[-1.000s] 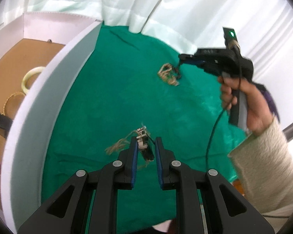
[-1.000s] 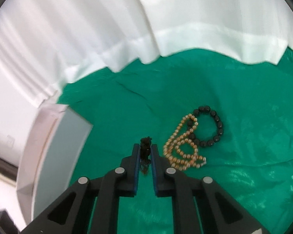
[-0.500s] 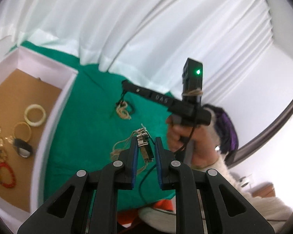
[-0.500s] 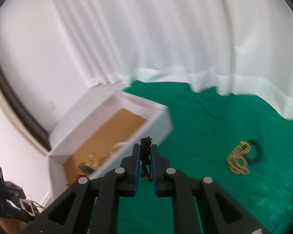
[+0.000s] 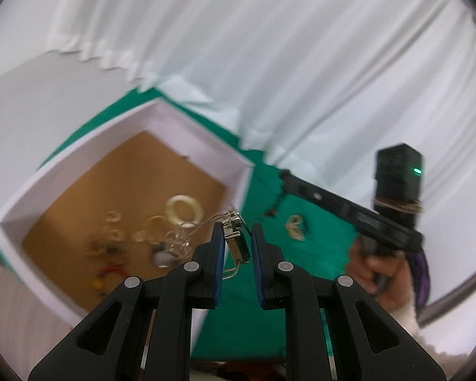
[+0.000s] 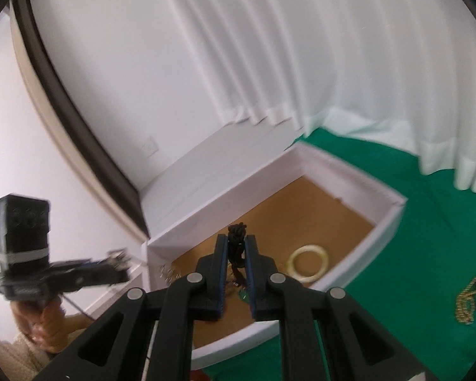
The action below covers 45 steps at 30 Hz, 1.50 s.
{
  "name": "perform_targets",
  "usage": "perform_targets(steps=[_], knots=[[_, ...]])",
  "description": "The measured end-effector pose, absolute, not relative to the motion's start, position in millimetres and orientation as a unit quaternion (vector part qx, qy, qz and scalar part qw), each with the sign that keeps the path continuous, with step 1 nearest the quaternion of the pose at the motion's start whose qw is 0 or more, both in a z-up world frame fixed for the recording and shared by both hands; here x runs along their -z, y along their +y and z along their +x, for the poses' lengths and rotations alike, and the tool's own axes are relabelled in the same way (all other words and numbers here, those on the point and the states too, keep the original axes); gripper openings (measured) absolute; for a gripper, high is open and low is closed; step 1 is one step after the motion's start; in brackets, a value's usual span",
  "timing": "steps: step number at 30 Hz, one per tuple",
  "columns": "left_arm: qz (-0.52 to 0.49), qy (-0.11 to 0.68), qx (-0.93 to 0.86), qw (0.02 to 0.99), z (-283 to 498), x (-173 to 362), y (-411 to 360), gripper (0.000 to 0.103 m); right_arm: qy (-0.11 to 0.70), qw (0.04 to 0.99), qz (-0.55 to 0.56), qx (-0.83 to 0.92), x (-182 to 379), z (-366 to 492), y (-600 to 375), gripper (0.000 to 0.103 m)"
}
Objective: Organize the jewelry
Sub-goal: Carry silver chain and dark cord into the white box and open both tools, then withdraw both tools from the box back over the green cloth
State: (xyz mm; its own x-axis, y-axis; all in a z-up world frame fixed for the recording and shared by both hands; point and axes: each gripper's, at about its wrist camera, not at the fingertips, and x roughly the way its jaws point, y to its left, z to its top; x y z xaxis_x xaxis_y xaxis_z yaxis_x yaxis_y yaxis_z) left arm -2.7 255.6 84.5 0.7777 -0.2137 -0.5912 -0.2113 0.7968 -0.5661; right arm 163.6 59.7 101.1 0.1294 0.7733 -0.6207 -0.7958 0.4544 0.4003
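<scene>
My left gripper [image 5: 236,235] is shut on a silver clasp piece with thin chain [image 5: 234,238], held above the near corner of the white box [image 5: 203,139]. My right gripper [image 6: 237,247] is shut on a dark cord piece [image 6: 237,238], held above the same white box [image 6: 393,209]. The box has a brown floor holding a cream bangle [image 6: 307,262], also seen in the left wrist view [image 5: 184,209], among several small pieces. A gold bead necklace with a black bead bracelet [image 6: 471,297] lies on the green cloth [image 6: 428,254].
White curtains [image 5: 301,63] hang behind the table. A white wall and a dark frame edge [image 6: 79,127] stand to the left. The other hand-held gripper [image 5: 349,209] shows at right in the left wrist view, and at left [image 6: 63,273] in the right wrist view.
Both grippers lifted off the green cloth with their pieces and swung left to above the white box. The necklace and black bracelet stayed on the cloth.
</scene>
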Motion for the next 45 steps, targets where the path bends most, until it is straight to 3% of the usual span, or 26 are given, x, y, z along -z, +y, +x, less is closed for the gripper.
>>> perform_targets(steps=[14,26,27,29,30,31,45], knots=[[-0.312,0.432,-0.122,0.838,6,14,333,0.015,0.489,0.673,-0.129,-0.539,11,89,152,0.011],[-0.269,0.501,-0.128,0.813,17,49,321,0.016,0.500,0.676,-0.176,-0.512,32,79,171,0.014],[-0.266,0.502,-0.132,0.812,18,48,320,0.020,0.500,0.678,-0.176,-0.509,32,79,172,0.016],[-0.256,0.502,-0.142,0.814,18,45,319,0.051,0.500,0.683,-0.172,-0.503,30,79,170,0.041],[-0.251,0.499,-0.150,0.816,18,43,318,0.076,0.498,0.688,-0.169,-0.499,28,80,168,0.060],[-0.239,0.492,-0.165,0.821,16,39,316,0.087,0.496,0.692,-0.166,-0.498,28,80,167,0.067],[-0.202,0.455,-0.182,0.848,13,9,282,0.087,0.400,0.798,-0.178,-0.414,-10,92,95,0.068]])
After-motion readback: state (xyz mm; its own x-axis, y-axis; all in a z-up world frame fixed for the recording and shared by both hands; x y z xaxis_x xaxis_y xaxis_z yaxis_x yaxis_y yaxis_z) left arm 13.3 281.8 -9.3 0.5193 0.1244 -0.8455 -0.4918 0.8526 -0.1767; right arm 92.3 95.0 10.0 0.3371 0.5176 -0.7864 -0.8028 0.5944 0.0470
